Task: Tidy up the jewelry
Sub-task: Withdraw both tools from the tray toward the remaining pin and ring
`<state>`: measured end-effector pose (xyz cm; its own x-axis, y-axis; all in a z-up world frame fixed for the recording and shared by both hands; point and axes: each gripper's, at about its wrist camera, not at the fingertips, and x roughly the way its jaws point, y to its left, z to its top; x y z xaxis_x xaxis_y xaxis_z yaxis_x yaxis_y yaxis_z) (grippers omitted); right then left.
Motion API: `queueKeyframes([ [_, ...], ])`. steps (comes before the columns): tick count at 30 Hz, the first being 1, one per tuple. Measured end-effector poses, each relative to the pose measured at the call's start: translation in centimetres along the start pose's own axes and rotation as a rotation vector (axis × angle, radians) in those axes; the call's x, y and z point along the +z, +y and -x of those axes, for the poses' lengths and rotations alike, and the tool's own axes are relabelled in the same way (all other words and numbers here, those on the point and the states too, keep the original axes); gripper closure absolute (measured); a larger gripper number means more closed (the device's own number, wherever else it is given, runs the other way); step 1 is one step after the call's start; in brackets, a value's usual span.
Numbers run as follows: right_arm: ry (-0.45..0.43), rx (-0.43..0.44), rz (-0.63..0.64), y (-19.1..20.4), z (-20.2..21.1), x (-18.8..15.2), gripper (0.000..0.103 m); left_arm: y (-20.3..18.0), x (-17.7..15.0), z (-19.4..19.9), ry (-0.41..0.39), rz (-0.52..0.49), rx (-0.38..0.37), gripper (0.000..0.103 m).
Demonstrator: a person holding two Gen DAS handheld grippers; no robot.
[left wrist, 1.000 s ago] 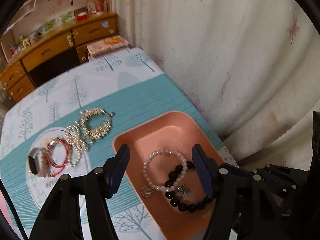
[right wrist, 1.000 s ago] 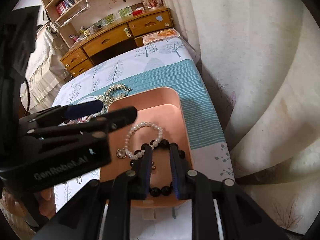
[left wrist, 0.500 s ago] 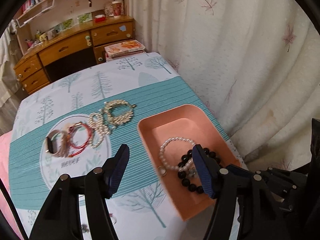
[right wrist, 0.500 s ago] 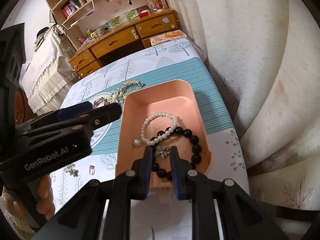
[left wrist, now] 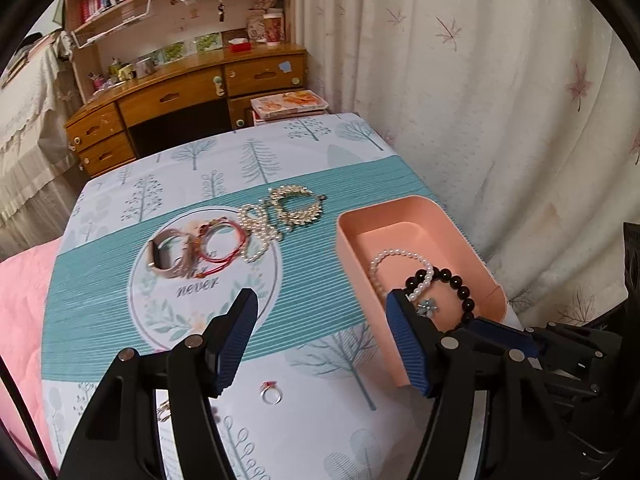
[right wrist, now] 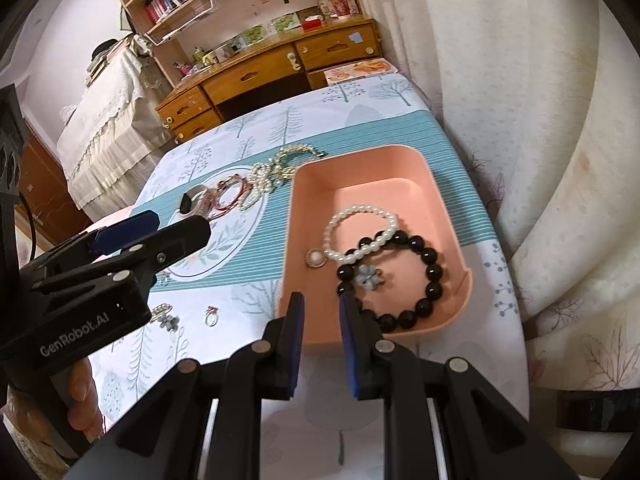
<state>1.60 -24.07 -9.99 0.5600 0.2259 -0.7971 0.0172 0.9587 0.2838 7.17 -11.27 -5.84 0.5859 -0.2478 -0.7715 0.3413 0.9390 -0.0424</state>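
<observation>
Risk: the small ring (left wrist: 271,394) lies flat on the cloth, just ahead of and between the left gripper (left wrist: 320,330) fingers; a shallow approach would likely skid it or snag the tablecloth (left wrist: 120,300). Left jaws stand wide, holding nothing. Further out, left of its fingers, a watch, red cord and pearl strands (left wrist: 260,228) overlap, so lifting one may drag its neighbours. Right gripper (right wrist: 320,344): narrow gap, empty, just short of the pink tray (right wrist: 424,168), which holds a pearl bracelet (right wrist: 360,236) overlapping a black bead bracelet (right wrist: 428,276).

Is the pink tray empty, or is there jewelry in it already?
Not empty. The pink tray holds a white pearl bracelet and a black bead bracelet, overlapping; its far end is bare.
</observation>
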Motion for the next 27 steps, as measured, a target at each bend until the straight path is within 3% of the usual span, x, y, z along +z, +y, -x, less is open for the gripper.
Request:
queueKeyframes([
  [4,-0.006,0.005,0.016,1.2,0.5,-0.3,0.085,0.8,-0.5,0.9,-0.023,0.009,0.013,0.032],
  [14,-0.004,0.017,0.063,4.2,0.4,-0.8,0.085,3.3,-2.1,3.1,-0.054,0.029,0.041,0.031],
  [27,0.065,0.036,0.137,8.6,-2.5,-1.1,0.084,9.3,-5.2,3.9,-0.024,0.026,0.139,0.031],
])
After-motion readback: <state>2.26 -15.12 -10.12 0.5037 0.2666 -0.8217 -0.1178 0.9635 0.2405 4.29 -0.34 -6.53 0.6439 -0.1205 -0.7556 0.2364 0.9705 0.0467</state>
